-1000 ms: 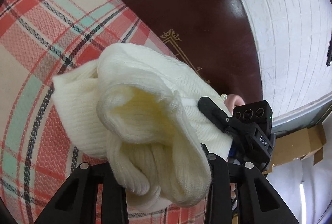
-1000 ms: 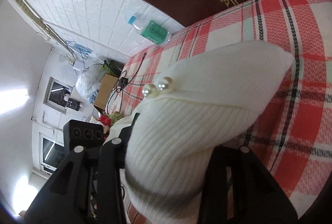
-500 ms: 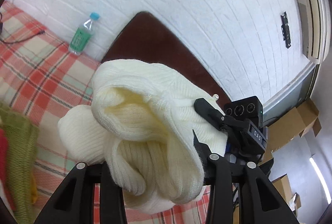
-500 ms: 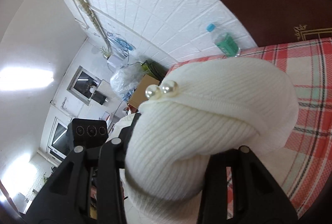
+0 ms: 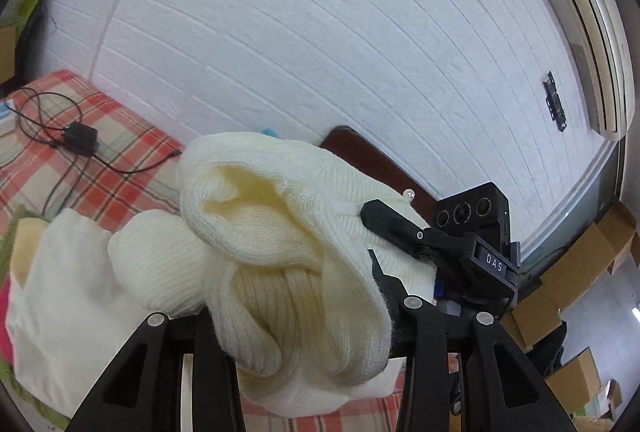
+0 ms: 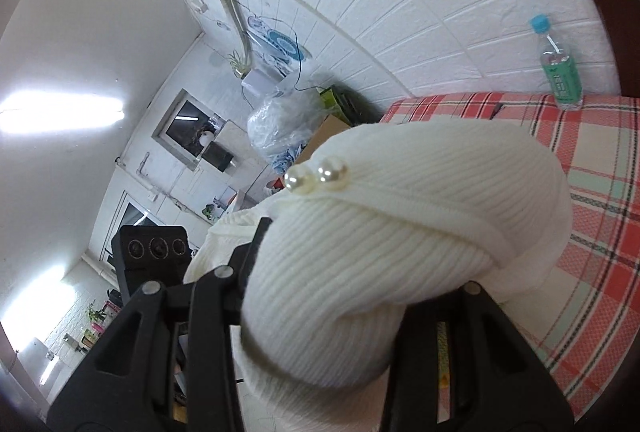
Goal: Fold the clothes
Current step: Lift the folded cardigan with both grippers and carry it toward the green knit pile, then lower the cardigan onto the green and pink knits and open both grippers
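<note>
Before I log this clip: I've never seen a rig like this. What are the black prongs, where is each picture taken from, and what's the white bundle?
No robot here: a person holds a two-finger gripper in each hand, each carrying a fisheye camera that looks along its fingers. The left gripper and right gripper are both clamped on one cream knit sweater with pearl buttons, lifted above a plaid bed cover. On the cover lie a charger with its cable and a water bottle.

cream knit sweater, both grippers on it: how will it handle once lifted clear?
Probably floppy: the cream knit sweater bulges and droops in folds around the left gripper. Likely light for its bulk, being thick ribbed knit. The pearl buttons by the right gripper may snag.
</note>
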A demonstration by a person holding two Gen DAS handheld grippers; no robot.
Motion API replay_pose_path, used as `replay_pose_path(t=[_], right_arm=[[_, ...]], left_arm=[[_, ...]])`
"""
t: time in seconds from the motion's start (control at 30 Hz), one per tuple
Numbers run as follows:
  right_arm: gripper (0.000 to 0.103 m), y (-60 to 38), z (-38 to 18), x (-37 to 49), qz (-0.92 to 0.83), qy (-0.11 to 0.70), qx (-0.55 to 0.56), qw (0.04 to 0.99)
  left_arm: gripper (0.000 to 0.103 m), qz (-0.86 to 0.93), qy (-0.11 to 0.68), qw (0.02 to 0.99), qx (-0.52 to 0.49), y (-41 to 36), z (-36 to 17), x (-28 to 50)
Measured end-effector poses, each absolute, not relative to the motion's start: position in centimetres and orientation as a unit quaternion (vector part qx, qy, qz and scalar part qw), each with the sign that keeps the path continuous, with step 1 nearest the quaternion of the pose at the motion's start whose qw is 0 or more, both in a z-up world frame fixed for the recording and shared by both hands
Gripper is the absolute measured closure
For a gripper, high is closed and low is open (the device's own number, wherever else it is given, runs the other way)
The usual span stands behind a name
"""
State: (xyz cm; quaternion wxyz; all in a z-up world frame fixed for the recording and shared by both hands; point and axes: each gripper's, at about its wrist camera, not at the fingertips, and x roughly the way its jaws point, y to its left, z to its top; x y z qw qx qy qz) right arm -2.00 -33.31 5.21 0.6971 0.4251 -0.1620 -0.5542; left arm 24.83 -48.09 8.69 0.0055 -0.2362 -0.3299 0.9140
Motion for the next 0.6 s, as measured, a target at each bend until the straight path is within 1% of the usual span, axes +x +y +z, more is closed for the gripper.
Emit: replay_pose_path(t=[0.17,0.33,0.5,0.6], right_arm=[[0.063,-37.7,4.4,0.2,-0.534,-0.152,0.440,0.706],[0.062,-41.1,2.8,2.1,-0.524,-0.125,0.463,0.704],[0.061,-43.2,-0.2,3.4,-0.521,-0.089,0.493,0.691],[0.059,-43.9,-2.4,3.8,-0.525,-0.066,0.509,0.679]], left_arm=[[0.063,0.909,-0.344,-0.021,-0.233,-51.7,8.6,27.5],[0.063,0.900,-0.367,-0.041,-0.231,-54.3,7.6,29.3],[0.063,0.879,-0.404,-0.058,-0.247,-56.3,3.3,30.5],[0.063,0.862,-0.428,-0.069,-0.261,-57.2,0.3,30.8]])
